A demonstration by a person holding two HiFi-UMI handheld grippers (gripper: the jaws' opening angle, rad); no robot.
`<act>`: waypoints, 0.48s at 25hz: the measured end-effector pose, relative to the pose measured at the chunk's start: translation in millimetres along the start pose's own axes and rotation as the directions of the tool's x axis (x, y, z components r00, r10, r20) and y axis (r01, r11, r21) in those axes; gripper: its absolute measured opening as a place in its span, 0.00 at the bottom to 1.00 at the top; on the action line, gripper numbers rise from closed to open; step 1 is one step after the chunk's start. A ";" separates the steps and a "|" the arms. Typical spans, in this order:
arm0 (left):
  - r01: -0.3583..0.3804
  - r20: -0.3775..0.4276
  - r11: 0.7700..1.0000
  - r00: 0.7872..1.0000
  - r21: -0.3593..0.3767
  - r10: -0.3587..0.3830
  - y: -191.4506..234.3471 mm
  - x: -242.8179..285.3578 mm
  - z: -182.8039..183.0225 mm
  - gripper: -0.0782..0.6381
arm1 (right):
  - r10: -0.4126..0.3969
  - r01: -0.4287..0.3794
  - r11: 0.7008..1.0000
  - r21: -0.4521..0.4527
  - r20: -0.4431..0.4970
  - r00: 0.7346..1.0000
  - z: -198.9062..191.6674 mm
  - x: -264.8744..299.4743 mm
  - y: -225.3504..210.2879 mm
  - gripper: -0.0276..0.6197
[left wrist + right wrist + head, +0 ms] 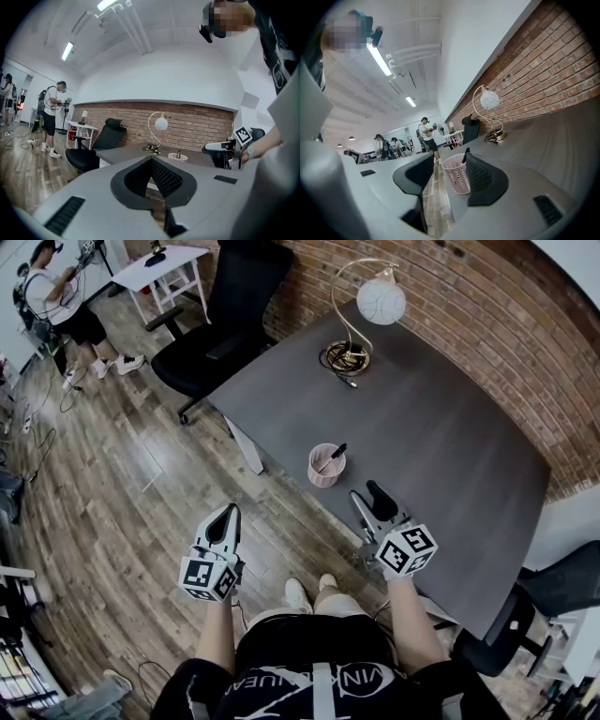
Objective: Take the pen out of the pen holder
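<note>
A pink perforated pen holder [325, 468] stands near the front left edge of the dark grey table [441, 427], with a black pen [335, 456] leaning inside it. My right gripper [367, 493] is open and empty, just short of the holder and pointing at it. In the right gripper view the holder [457, 177] and pen [465, 156] show in the gap of that gripper [450, 159]. My left gripper [228, 514] hangs over the wooden floor left of the table, shut and empty. From the left gripper [152, 161] the holder [177, 157] lies far off.
A desk lamp [380, 301] with a coiled base stands at the table's far side by the brick wall [487, 296]. A black office chair [225, 315] sits off the far left corner, another [553, 592] at right. A person [61, 301] stands far left near a white table [164, 263].
</note>
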State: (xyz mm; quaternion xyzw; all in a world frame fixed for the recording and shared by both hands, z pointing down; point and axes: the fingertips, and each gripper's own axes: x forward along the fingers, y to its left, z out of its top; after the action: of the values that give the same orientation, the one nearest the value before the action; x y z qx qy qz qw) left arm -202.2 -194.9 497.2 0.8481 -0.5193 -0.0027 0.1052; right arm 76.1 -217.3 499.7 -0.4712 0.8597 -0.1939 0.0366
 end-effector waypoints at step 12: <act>0.019 -0.004 1.000 1.000 -0.011 -0.019 -9.1 47.6 1.4 0.13 | 0.031 -0.032 0.999 -0.005 -0.054 0.998 7.8 30.2 -26.4 0.36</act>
State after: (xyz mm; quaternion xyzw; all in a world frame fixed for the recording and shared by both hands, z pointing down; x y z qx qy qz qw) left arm -172.5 -233.1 499.1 0.8524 -0.5110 -0.0047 0.1106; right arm 82.2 -257.2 505.8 -0.4524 0.8682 -0.2034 0.0153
